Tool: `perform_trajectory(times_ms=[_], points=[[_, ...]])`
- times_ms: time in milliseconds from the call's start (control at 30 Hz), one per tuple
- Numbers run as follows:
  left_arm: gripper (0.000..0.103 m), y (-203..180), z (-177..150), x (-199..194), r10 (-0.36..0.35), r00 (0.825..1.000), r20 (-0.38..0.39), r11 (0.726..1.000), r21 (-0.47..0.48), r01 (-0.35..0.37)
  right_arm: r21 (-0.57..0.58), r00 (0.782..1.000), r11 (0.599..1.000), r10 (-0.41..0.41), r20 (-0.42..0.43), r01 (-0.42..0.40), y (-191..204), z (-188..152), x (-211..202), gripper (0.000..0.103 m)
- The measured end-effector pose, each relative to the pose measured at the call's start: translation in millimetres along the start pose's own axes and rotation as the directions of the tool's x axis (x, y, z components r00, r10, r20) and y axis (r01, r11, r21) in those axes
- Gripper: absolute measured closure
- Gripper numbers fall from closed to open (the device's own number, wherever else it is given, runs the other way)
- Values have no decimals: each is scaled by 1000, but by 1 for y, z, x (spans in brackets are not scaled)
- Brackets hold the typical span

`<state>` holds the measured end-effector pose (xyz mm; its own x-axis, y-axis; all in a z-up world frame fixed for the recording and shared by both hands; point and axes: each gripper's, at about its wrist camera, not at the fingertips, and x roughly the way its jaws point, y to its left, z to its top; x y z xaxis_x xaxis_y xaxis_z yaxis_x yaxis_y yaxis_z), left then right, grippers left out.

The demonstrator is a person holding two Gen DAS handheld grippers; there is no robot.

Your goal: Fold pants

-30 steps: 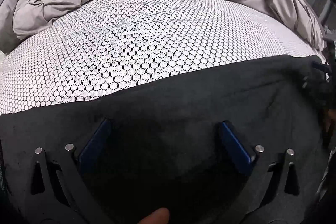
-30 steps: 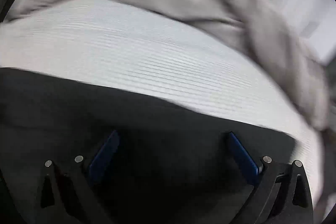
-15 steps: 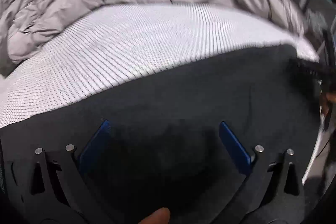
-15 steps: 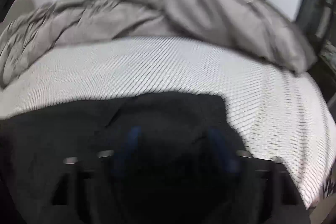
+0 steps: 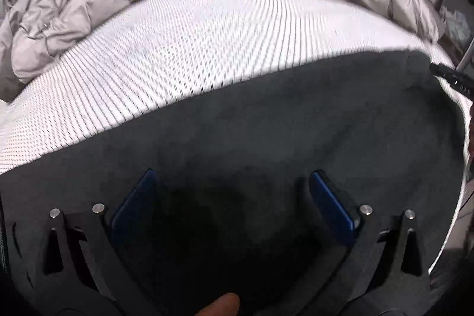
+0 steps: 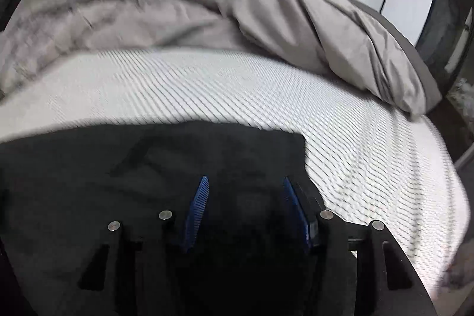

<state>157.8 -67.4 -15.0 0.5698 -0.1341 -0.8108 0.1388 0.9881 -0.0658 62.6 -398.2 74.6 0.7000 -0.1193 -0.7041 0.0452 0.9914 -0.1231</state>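
Observation:
Dark grey pants (image 5: 266,126) lie flat along the near edge of the bed. My left gripper (image 5: 234,182) hovers over the middle of the cloth with its blue pads (image 5: 331,206) wide apart and empty. In the right wrist view the pants (image 6: 89,173) end at a square corner on the right. My right gripper (image 6: 246,185) is over that corner, its pads (image 6: 197,209) partly closed with a clear gap between them, holding nothing that I can see. The tip of the right gripper shows at the far right of the left wrist view (image 5: 450,76).
A white mattress (image 5: 192,49) with a black honeycomb pattern stretches beyond the pants. A crumpled grey duvet (image 6: 311,28) is piled along the far side and right. The bed's right edge (image 6: 444,168) is near the right gripper.
Both cameras have lifted and tilted up, showing more duvet. My right gripper has moved to the pants' right corner and its jaws have narrowed from wide open. The left jaws stay wide.

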Motion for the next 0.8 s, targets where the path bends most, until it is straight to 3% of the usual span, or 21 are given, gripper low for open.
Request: perform_trajectory(times_ms=[100,200,267,300,333,400,500,567,633,667,700,800], points=[[1,8,1,4,12,1000,-6,1000,-22,-12,53,994,993,108,-19,-106,5,15,15,49],[0,13,-6,23,29,996,-78,999,-24,-31,58,987,989,137,-81,-132,19,18,44,49],[0,14,-9,22,20,998,-59,1000,-20,-22,19,993,1000,16,-117,-14,28,18,60,50],[0,13,-9,21,18,998,-58,1000,-14,-19,18,990,999,-47,-134,50,25,17,67,68],[0,11,-11,20,21,998,-55,1000,-11,-22,33,983,994,-97,-158,104,23,16,72,75],[0,12,-12,20,35,998,-50,999,-3,-35,15,976,988,-151,-156,155,31,17,71,76],[1,12,-14,9,55,998,-34,998,0,-55,-139,963,964,-244,-114,228,62,15,54,70],[1,10,-17,-6,43,999,-1,999,0,-43,-162,982,976,-165,-96,148,76,12,30,70],[1,-1,-23,-27,6,999,42,1000,9,-6,-168,996,985,-60,-65,49,90,3,-2,60],[1,-8,-27,-34,-7,999,53,1000,23,5,-185,999,983,2,-52,-11,102,-6,-17,45],[1,-19,-33,-40,-32,997,64,998,58,28,-207,997,975,67,-49,-76,114,-14,-26,33],[1,-45,-41,-24,-58,998,-9,987,146,58,-254,964,933,229,-132,-256,157,-39,-28,30]])
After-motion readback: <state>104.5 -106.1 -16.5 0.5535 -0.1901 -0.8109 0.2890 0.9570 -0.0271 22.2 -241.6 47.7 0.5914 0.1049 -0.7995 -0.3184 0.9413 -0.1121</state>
